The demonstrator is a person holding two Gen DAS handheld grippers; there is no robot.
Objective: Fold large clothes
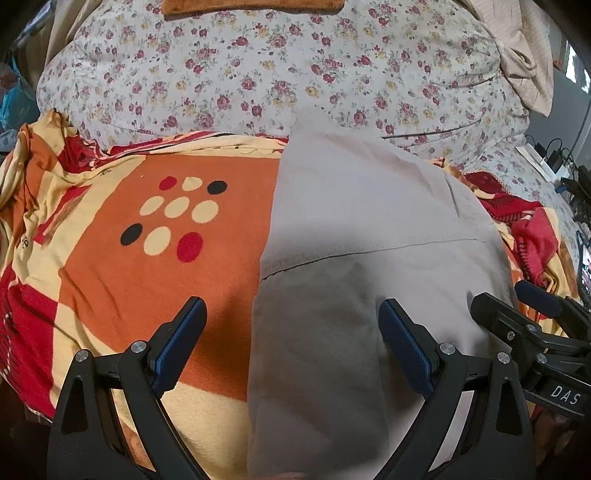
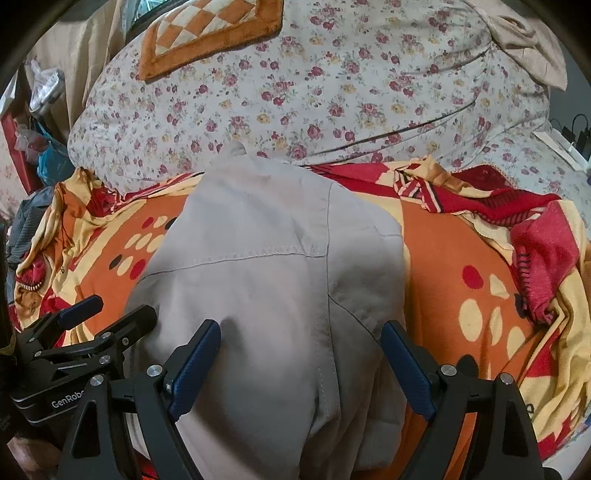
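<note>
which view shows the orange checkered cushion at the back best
The right wrist view: the plush orange and cream checkered cushion shows its diamond pattern and border on the floral quilt. The left wrist view catches only a plain orange strip of it at the top edge.

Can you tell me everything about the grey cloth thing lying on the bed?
The grey garment is plain, smooth woven cloth with stitched seams running across and down it. It lies flat in a long, narrow strip on the orange blanket, its far end reaching the flowered quilt. Both grippers, left and right, hang open over its near end, gripping nothing.
</note>
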